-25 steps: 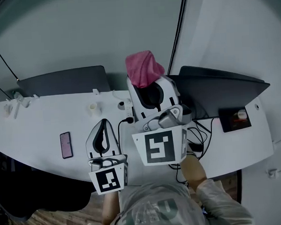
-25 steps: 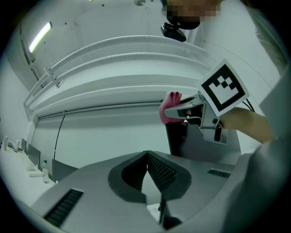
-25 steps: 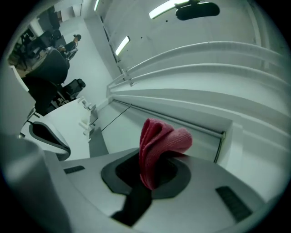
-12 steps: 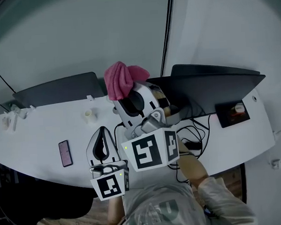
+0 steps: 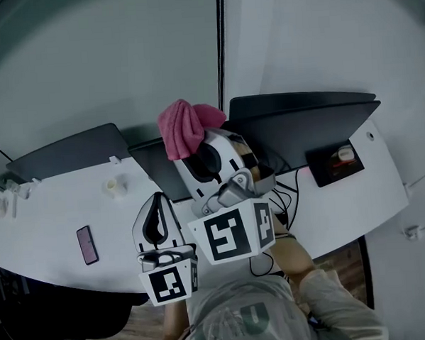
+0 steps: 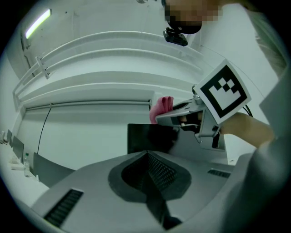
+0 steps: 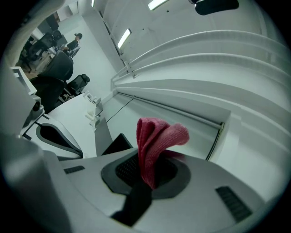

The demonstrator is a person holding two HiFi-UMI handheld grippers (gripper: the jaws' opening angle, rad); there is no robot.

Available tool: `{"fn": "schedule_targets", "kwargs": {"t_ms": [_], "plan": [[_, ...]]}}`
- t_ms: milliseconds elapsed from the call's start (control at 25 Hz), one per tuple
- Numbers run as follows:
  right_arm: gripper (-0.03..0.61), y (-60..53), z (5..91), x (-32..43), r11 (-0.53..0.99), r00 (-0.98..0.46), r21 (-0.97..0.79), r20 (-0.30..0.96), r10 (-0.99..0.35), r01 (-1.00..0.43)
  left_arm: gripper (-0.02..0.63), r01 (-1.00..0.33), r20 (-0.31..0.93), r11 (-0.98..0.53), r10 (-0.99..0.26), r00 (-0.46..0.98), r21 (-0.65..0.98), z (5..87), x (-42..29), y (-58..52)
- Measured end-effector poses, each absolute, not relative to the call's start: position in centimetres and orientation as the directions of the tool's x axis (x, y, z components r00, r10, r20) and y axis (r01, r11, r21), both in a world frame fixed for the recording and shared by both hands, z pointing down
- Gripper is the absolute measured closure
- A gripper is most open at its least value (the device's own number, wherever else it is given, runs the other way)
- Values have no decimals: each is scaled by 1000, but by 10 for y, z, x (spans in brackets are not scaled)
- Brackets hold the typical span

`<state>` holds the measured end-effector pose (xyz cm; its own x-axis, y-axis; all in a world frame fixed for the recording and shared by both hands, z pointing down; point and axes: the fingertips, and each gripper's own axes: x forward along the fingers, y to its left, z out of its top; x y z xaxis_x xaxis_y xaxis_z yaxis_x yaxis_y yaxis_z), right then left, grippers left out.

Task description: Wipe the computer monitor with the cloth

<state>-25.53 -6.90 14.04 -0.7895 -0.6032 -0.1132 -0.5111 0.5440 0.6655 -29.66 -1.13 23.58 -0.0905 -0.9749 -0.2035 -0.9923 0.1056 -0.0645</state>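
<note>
Above the far middle of the desk (image 5: 45,231), the right gripper (image 5: 194,147), clamped on the pink cloth (image 5: 185,126), has swung left to the dark monitor (image 5: 150,175), so wiping looks about to begin; the left gripper (image 5: 155,201) is closed and empty.

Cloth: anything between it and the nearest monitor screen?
Nothing visible. The right gripper is shut on the pink cloth, held in the air by the top edge of the dark monitor. The left gripper view shows no object between them. Whether they touch, I cannot tell.
</note>
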Motion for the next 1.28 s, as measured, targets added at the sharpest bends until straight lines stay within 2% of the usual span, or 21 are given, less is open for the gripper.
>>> {"fn": "schedule_targets", "kwargs": {"t_ms": [520, 920, 1280], "plan": [[520, -138, 139, -102, 499, -692, 620, -102, -714, -606, 598, -994, -201, -88, -974, 100, -65, 227, -145, -71], [520, -187, 138, 17, 454, -654, 625, -122, -746, -635, 598, -993, -215, -102, -970, 112, -57, 228, -37, -106], [520, -227, 137, 125, 378, -576, 614, -156, -803, -693, 598, -990, -211, -113, -969, 128, -82, 237, 27, -125]]}}
